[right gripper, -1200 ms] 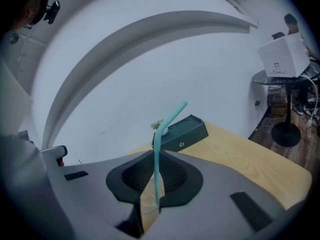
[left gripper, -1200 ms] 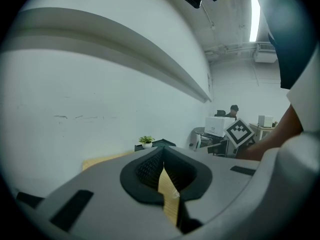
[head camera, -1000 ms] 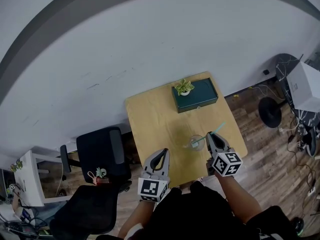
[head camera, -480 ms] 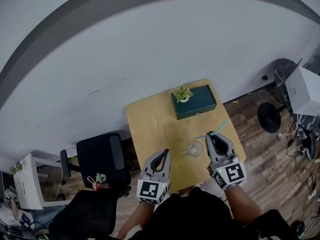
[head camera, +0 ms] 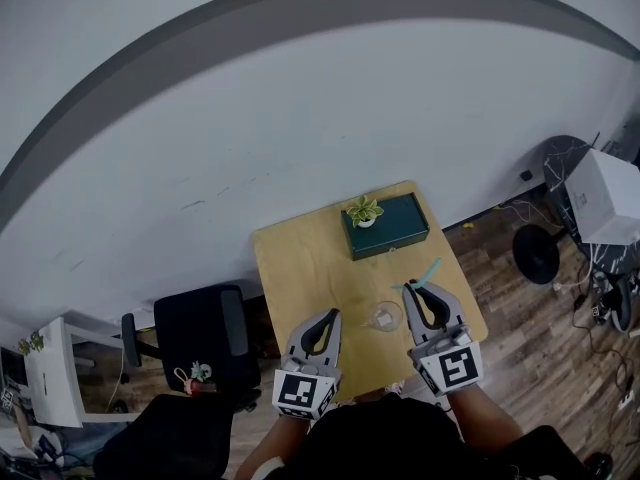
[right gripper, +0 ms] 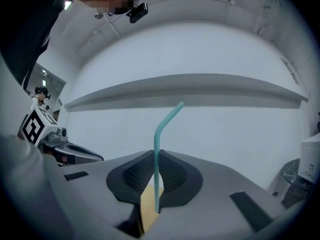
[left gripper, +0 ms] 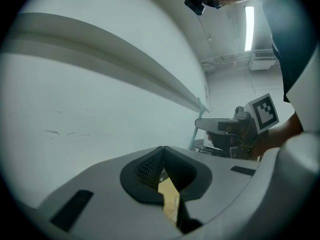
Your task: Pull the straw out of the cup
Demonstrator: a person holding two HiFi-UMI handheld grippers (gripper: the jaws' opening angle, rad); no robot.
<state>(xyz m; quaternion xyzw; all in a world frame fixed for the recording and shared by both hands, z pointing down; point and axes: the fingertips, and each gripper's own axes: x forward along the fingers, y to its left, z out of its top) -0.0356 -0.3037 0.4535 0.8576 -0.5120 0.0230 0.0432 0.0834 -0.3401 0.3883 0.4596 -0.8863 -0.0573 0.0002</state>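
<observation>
My right gripper (head camera: 411,287) is shut on a teal bendy straw (head camera: 429,271), held in the air above the wooden table (head camera: 300,258). In the right gripper view the straw (right gripper: 158,144) stands upright between the closed pads, its bent top leaning right. The clear glass cup (head camera: 384,316) stands on the table just left of that gripper, with no straw in it. My left gripper (head camera: 331,314) hovers near the table's front edge, left of the cup, shut and holding nothing (left gripper: 162,149). The left gripper view also catches the right gripper (left gripper: 220,126) with the straw (left gripper: 196,128).
A dark green box (head camera: 392,228) with a small potted plant (head camera: 364,210) sits at the table's far edge, against the white wall. A black office chair (head camera: 200,308) stands left of the table. A white box (head camera: 605,193), a round black base (head camera: 540,240) and cables lie on the floor at right.
The right gripper has lifted the straw out of the cup and up, rolling it upright. The left gripper has risen a little. The cup stays put.
</observation>
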